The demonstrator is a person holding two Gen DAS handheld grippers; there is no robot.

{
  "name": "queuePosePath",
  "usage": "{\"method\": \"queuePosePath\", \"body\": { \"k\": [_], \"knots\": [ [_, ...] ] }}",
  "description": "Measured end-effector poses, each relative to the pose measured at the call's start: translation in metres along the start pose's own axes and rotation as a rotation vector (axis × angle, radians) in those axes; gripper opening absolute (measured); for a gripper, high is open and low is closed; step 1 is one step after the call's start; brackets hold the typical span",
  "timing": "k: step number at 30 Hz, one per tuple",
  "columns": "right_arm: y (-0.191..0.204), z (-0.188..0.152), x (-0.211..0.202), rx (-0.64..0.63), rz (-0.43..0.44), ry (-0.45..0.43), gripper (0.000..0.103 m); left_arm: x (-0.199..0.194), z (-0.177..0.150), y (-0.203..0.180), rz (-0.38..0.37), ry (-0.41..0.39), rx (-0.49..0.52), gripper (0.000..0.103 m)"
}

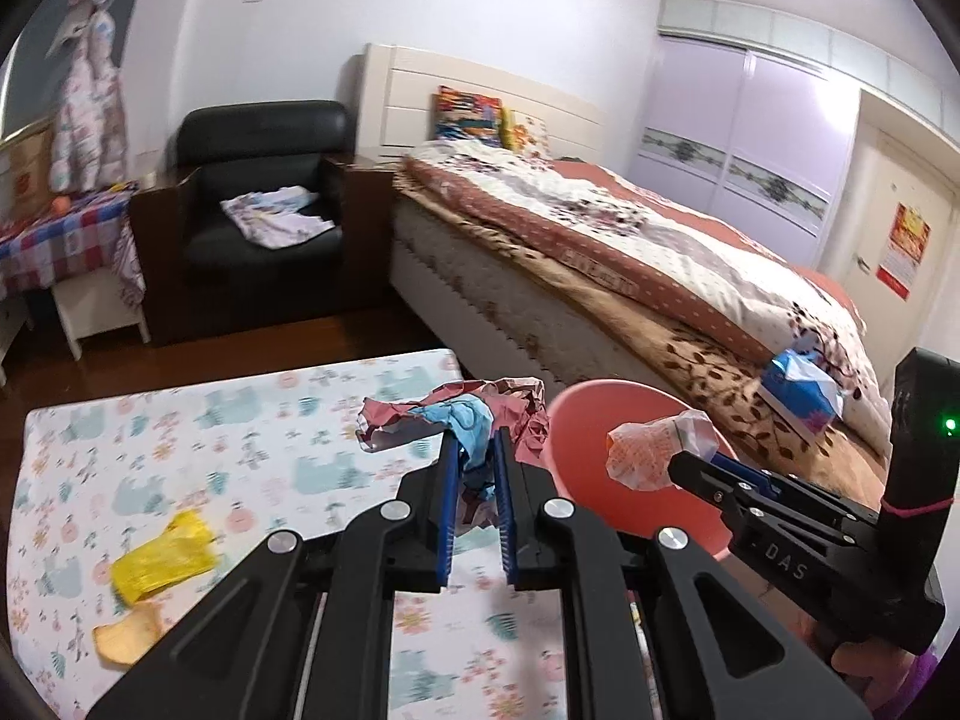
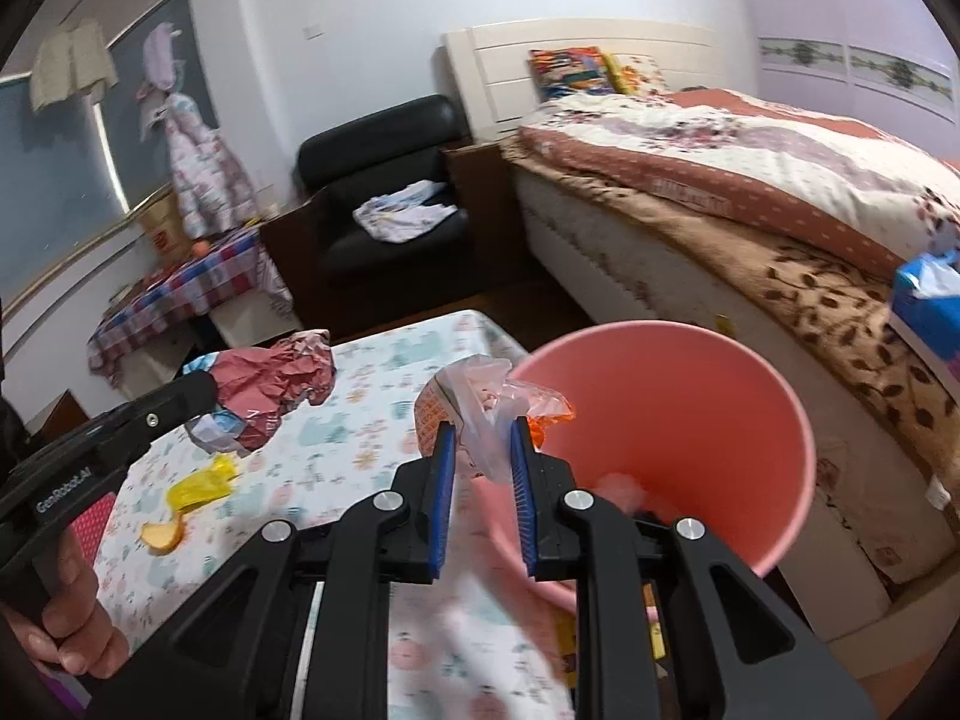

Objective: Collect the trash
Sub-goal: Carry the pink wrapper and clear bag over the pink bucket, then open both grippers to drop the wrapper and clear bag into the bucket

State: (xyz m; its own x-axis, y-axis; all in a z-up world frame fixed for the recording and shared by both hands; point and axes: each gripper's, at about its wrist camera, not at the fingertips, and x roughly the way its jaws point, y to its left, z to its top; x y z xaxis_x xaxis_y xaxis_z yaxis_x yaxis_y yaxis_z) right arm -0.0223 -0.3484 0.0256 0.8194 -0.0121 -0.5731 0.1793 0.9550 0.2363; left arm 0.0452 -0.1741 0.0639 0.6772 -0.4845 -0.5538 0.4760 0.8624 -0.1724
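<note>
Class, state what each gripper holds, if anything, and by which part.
Left gripper: crumpled red-and-blue paper, pinched at its near edge. Right gripper: clear plastic wrapper, pinched at its lower end.

Crumpled red-and-blue paper (image 1: 462,420), creased and matt, sits between the ribbed blue pads of the left tool (image 1: 476,450), a matt black plastic frame with shiny metal rivets. The right tool (image 2: 483,438), of like build, pinches a thin, glossy plastic wrapper (image 2: 480,402). The pink bin (image 2: 720,408) looks smooth, semi-matt plastic. A printed cloth (image 1: 180,432) covers the counter, bearing a shiny yellow wrapper (image 1: 162,558). Beyond, a black armchair (image 1: 264,180) gleams like leather, and the floor (image 1: 240,354) is polished dark wood.
</note>
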Motion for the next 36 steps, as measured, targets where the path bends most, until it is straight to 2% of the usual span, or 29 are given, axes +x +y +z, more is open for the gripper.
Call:
{"method": "queuePosePath", "body": {
  "k": [9, 15, 32, 36],
  "knots": [
    [-0.045, 0.0, 0.001, 0.065, -0.057, -0.011, 0.019, 0.027, 0.009, -0.054, -0.062, 0.022, 0.087, 0.011],
    [-0.067, -0.001, 0.006, 0.095, -0.082, -0.004, 0.019, 0.049, 0.012, -0.076, -0.097, 0.057, 0.113, 0.011],
    [-0.092, -0.005, 0.018, 0.114, -0.13, 0.019, 0.019, 0.094, 0.011, -0.107, -0.141, 0.113, 0.144, 0.011],
    [-0.096, -0.004, 0.02, 0.122, -0.139, 0.024, 0.023, 0.1, 0.011, -0.111, -0.148, 0.118, 0.153, 0.012]
  ]
}}
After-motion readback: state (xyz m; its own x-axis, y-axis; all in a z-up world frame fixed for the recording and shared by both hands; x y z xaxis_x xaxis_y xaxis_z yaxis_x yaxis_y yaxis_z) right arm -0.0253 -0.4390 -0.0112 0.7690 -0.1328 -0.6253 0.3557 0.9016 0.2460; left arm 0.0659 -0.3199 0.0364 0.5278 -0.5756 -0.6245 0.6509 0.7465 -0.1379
